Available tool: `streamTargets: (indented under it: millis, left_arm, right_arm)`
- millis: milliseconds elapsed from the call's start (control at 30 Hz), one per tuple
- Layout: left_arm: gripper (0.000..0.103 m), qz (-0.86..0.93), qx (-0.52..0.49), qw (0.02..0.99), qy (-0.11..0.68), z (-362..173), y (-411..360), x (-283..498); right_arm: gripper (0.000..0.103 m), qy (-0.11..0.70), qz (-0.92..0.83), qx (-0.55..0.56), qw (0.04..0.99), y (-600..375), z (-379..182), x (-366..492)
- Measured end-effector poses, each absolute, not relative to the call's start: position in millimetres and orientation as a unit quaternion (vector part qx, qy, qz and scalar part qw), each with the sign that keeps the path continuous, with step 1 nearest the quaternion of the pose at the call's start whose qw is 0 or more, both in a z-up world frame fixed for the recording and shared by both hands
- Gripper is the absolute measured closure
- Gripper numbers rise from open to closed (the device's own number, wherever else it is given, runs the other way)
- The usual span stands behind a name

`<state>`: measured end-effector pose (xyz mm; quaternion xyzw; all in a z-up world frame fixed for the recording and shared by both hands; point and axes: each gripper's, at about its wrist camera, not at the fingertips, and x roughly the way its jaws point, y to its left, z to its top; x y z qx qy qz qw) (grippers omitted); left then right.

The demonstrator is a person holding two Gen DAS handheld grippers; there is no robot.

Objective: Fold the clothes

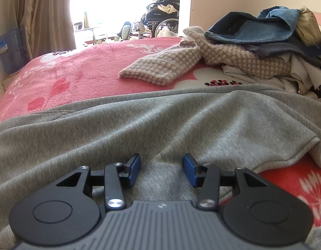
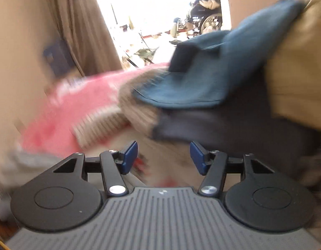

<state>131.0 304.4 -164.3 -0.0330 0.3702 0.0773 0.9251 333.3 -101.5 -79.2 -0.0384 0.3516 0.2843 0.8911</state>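
Observation:
A grey sweatshirt [image 1: 160,114] lies spread and wrinkled across the near side of the pink bed. My left gripper [image 1: 161,166] is open and empty, low over the grey cloth, its blue pads apart. A beige checked garment [image 1: 170,64] lies beyond it. My right gripper [image 2: 163,156] is open and empty, in front of a pile with a blue denim garment [image 2: 191,79] on top. The right wrist view is blurred by motion.
A pink floral blanket [image 1: 77,77] covers the bed. A heap of unfolded clothes [image 1: 285,48] fills the far right. A brown curtain [image 1: 43,16], a blue water jug [image 1: 11,50] and a wheelchair [image 1: 160,18] stand beyond the bed.

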Motion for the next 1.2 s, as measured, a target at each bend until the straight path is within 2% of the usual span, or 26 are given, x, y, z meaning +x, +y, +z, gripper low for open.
streamTargets:
  millis: [133, 233, 567, 700, 767, 800, 867, 900, 1000, 1200]
  left_arm:
    - [0.056, 0.079, -0.028, 0.925, 0.37, -164.0, 302.9, 130.9]
    - [0.056, 0.079, -0.028, 0.926, 0.369, -164.2, 303.1, 130.8]
    - [0.054, 0.078, -0.027, 0.928, 0.365, -165.3, 303.7, 130.5]
    - [0.054, 0.076, -0.029, 0.928, 0.364, -165.0, 304.4, 130.7]
    - [0.054, 0.076, -0.03, 0.927, 0.365, -164.9, 304.4, 130.8]
    - [0.054, 0.076, -0.03, 0.927, 0.365, -164.9, 304.4, 130.7]
    - [0.054, 0.076, -0.03, 0.927, 0.365, -164.7, 304.3, 130.4]
    - [0.054, 0.076, -0.03, 0.927, 0.365, -164.5, 304.3, 130.2]
    - [0.054, 0.077, -0.031, 0.927, 0.367, -163.9, 304.2, 129.4]
    - [0.054, 0.08, -0.029, 0.925, 0.369, -162.8, 303.6, 129.4]
  right_arm:
    - [0.048, 0.364, 0.245, -0.214, 0.873, -118.4, -102.7, 289.4]
    - [0.049, 0.352, 0.238, -0.298, 0.855, -118.3, -122.0, 271.9]
    - [0.048, 0.361, 0.284, -0.458, 0.761, -96.2, -172.4, 286.3]
    - [0.048, 0.397, 0.282, -0.434, 0.758, -96.6, -177.0, 301.1]
    - [0.055, 0.412, 0.279, -0.436, 0.75, -94.4, -175.5, 302.9]
    - [0.073, 0.412, 0.276, -0.45, 0.743, -92.0, -175.6, 299.1]
    - [0.091, 0.412, 0.269, -0.477, 0.728, -87.1, -176.0, 291.5]
    - [0.095, 0.41, 0.265, -0.49, 0.723, -85.0, -175.9, 287.4]
    - [0.098, 0.376, 0.246, -0.512, 0.732, -83.7, -171.5, 271.9]
    - [0.1, 0.234, 0.145, -0.573, 0.772, -79.9, -144.5, 257.8]
